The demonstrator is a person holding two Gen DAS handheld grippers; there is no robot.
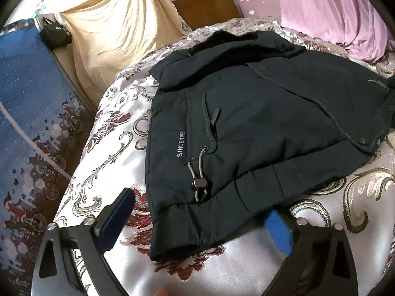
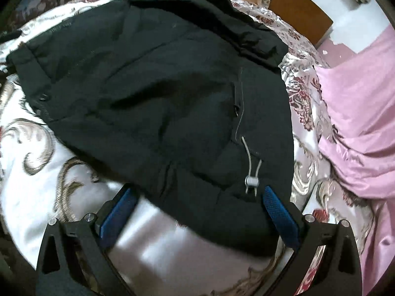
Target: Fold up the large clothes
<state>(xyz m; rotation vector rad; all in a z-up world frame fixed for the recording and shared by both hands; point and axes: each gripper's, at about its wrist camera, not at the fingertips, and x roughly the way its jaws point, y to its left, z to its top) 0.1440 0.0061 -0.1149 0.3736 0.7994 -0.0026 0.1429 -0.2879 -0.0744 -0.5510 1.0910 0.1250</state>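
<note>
Both grippers, left gripper and right gripper, hover with jaws spread at the hem of the dark padded jacket lying on the bed; soft, bulky, probably slippery: grip hem corners.

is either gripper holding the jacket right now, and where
Neither. Left gripper and right gripper both have open jaws straddling the dark padded jacket's hem, not closed on it.

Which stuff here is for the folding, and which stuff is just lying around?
For the folding:
- dark jacket, lying on the flowered bedspread
- left gripper, open at the jacket's hem
- right gripper, open at the hem

Just lying around:
- pink sheet
- cream cloth
- small black bag
- blue patterned cover
</note>
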